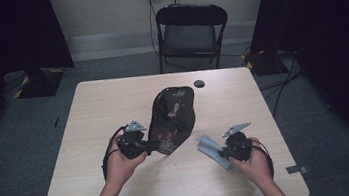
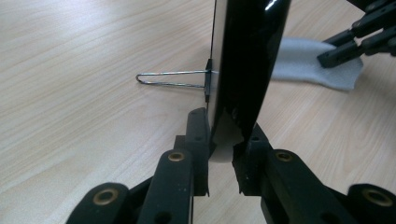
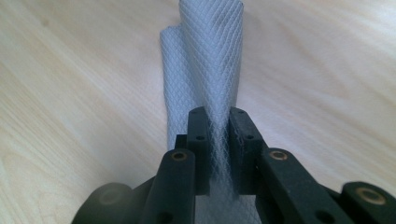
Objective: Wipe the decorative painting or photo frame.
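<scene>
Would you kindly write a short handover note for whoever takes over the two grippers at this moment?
Left gripper: shut on the edge of the glossy black bag, holding it tilted up over the table; a binder clip sits on its edge.
Right gripper: shut on the white mesh foam sleeve, right of the bag.
Done: both things gripped.
Left: probably bringing sleeve and bag together; they are apart.

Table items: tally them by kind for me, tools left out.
Black glossy sleeve: 1
Grey foam wrap: 1
Binder clip: 1
Small black disc: 1
Total: 4
</scene>
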`<action>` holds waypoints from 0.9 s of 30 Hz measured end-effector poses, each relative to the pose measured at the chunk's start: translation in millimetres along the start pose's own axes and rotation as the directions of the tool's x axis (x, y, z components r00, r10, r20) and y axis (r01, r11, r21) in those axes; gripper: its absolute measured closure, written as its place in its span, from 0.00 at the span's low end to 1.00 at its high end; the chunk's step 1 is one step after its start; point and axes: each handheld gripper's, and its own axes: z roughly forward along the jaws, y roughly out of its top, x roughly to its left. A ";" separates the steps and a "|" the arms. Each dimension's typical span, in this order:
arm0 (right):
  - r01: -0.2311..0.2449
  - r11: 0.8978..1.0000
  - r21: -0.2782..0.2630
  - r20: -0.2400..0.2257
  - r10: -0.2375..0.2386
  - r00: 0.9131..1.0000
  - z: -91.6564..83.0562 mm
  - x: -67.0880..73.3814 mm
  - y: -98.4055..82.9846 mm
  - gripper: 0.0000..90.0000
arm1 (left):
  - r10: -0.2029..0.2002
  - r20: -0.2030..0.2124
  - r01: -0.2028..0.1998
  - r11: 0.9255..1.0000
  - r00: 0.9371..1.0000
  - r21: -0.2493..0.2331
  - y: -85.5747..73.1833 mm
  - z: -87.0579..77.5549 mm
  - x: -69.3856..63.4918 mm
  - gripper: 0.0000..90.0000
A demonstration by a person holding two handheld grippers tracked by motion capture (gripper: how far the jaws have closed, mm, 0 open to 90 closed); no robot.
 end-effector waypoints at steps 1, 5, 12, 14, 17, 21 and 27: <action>-0.007 1.000 -0.009 0.003 0.007 1.000 -2.9 -1.2 0.7 0.90 | 0.001 -0.001 -0.001 1.000 1.000 0.003 -0.3 -0.1 0.4 0.87; -0.004 0.999 -0.034 -0.001 0.004 1.000 -10.8 -2.2 5.9 0.90 | 0.000 0.008 0.000 1.000 1.000 0.009 -0.3 -0.5 1.5 0.87; -0.002 0.999 -0.034 -0.011 0.001 1.000 -14.7 -2.9 13.8 0.90 | 0.000 0.007 0.000 1.000 1.000 0.009 -0.4 -0.6 1.5 0.87; 0.001 1.000 -0.029 -0.011 -0.002 1.000 -17.0 -3.2 16.5 0.90 | 0.002 0.007 -0.002 1.000 1.000 0.009 -0.1 -0.5 1.3 0.87; 0.008 0.999 -0.039 -0.018 -0.009 1.000 -21.8 -4.1 21.3 0.90 | -0.001 0.007 0.001 1.000 1.000 0.006 0.2 -0.1 1.6 0.87; 0.013 0.998 -0.055 -0.011 -0.014 1.000 -28.6 -4.9 26.9 0.90 | -0.003 0.004 0.003 1.000 1.000 0.004 1.5 0.2 1.0 0.87; 0.030 0.996 -0.079 0.005 -0.030 1.000 -42.7 -6.1 39.1 0.90 | -0.004 0.005 0.004 1.000 1.000 0.006 -0.1 0.5 1.4 0.87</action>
